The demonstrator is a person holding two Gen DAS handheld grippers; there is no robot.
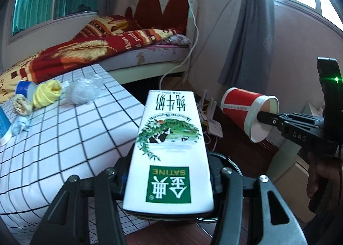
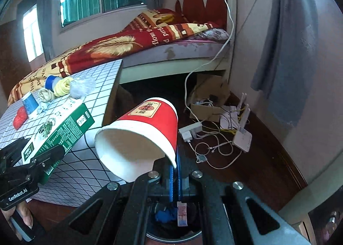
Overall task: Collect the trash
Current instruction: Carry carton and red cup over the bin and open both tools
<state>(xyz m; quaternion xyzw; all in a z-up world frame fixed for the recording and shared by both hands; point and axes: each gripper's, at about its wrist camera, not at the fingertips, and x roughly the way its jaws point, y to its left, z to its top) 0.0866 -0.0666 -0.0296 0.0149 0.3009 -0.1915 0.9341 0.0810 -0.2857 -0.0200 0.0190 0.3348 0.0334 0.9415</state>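
Note:
My left gripper (image 1: 169,182) is shut on a white and green milk carton (image 1: 169,148), held past the table's corner; the carton also shows in the right wrist view (image 2: 62,124). My right gripper (image 2: 175,167) is shut on the rim of a red paper cup (image 2: 148,129), tilted with its mouth toward me; in the left wrist view the cup (image 1: 246,109) hangs at the right. Below the right gripper a dark round bin (image 2: 171,221) holds blue and paper scraps.
The grid-cloth table (image 1: 64,137) carries a yellow rag (image 1: 47,92), crumpled plastic (image 1: 83,88), a blue cup (image 1: 24,89) and wrappers. A bed (image 1: 107,47) stands behind. Cables, a power strip and routers (image 2: 214,133) lie on the floor at right.

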